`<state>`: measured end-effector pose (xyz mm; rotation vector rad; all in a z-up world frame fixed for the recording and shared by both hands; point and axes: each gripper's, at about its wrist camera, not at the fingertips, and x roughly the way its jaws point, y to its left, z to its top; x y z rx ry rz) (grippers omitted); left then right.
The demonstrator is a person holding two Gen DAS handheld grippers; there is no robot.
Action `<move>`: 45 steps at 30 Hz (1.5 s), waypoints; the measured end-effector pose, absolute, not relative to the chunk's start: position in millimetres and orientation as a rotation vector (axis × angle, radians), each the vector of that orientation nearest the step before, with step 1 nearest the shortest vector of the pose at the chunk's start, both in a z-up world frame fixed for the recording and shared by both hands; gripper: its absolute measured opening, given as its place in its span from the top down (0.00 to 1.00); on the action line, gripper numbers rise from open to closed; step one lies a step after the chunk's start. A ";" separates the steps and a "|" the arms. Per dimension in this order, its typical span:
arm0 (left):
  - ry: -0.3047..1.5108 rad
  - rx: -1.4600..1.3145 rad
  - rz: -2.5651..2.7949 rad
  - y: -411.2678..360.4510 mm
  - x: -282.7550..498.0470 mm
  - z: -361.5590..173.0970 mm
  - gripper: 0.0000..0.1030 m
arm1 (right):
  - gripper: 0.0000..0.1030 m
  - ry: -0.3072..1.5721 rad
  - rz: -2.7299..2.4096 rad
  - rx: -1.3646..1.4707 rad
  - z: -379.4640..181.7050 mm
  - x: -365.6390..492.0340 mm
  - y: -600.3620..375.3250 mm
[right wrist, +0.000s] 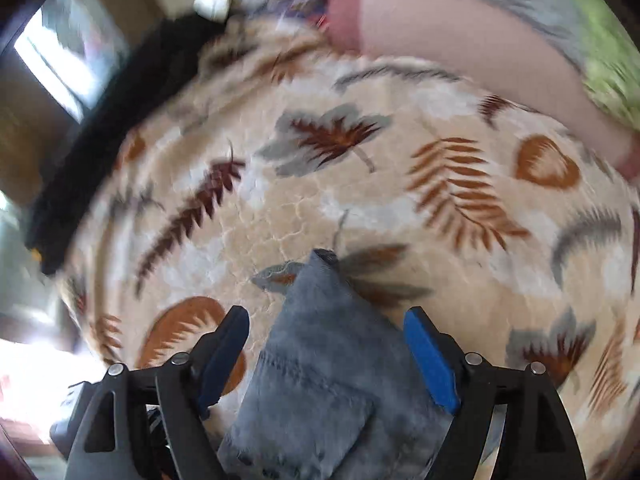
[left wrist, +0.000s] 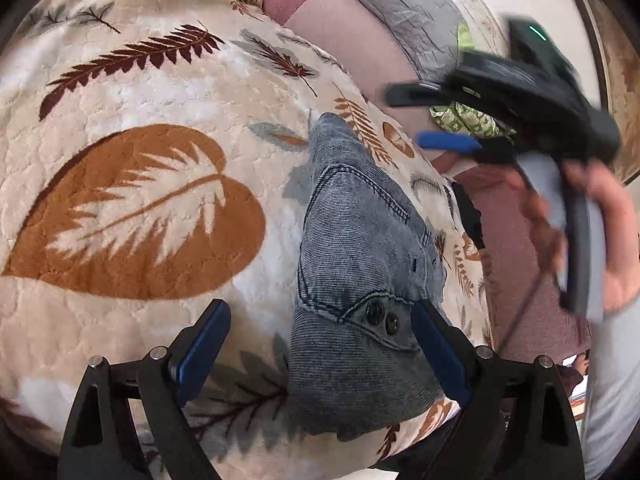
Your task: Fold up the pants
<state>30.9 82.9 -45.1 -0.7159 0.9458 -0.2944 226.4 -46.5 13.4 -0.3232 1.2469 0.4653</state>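
Observation:
Grey-blue denim pants point(left wrist: 360, 264) lie folded in a narrow bundle on a cream leaf-print blanket point(left wrist: 140, 100); two dark buttons show near the front. My left gripper point(left wrist: 320, 320) is open, its blue pads on either side of the bundle's near end, above it. My right gripper point(left wrist: 436, 116) shows blurred at the right of the left wrist view, held in a hand, open and off the pants. In the right wrist view the right gripper point(right wrist: 326, 326) is open over the pants point(right wrist: 332, 380), holding nothing.
The blanket point(right wrist: 360, 200) covers a bed. A pink sheet point(left wrist: 352, 40) and a grey quilt point(left wrist: 400, 0) lie at the far side. A green patterned cloth point(left wrist: 468, 120) is beyond the right gripper. A black object point(right wrist: 112, 120) lies at the blanket's left edge.

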 end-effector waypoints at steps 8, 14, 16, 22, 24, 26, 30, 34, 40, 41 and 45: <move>0.990 -0.625 -0.339 49.7 45.7 -49.6 0.13 | 0.79 1.475 0.432 -0.362 -51.2 253.5 -24.9; 0.996 -0.465 -0.327 21.9 44.7 -45.0 0.45 | 0.86 1.351 0.374 -0.200 -34.0 258.8 -59.0; 0.993 -0.447 -0.322 16.8 45.1 -45.2 0.45 | 0.86 1.304 0.311 -0.114 -32.2 265.4 -75.2; 0.986 -0.513 -0.344 27.4 40.7 -45.3 0.28 | 0.83 1.189 0.305 0.074 -2.0 246.8 -127.3; 0.968 -0.538 -0.351 31.1 36.2 -41.7 0.26 | 0.77 1.172 0.376 0.118 13.6 218.4 -144.5; 0.910 -0.537 -0.340 40.9 27.4 -31.0 0.24 | 0.48 1.153 0.416 0.165 21.1 185.6 -166.0; 0.832 -0.554 -0.321 50.5 21.3 -19.9 0.20 | 0.29 1.152 0.385 0.174 -3.4 128.7 -213.5; 0.916 -0.551 -0.275 49.7 30.6 -37.6 0.18 | 0.28 1.242 0.379 0.202 -49.7 109.3 -247.3; 0.889 -0.485 -0.227 45.8 24.5 -30.6 0.18 | 0.24 1.103 0.438 0.322 -9.5 83.5 -273.8; 0.882 -0.482 -0.224 45.6 25.4 -29.5 0.18 | 0.24 1.103 0.435 0.338 -11.7 80.6 -281.9; 0.887 -0.489 -0.227 52.3 25.3 -27.5 0.18 | 0.24 1.144 0.422 0.473 -39.5 82.4 -317.4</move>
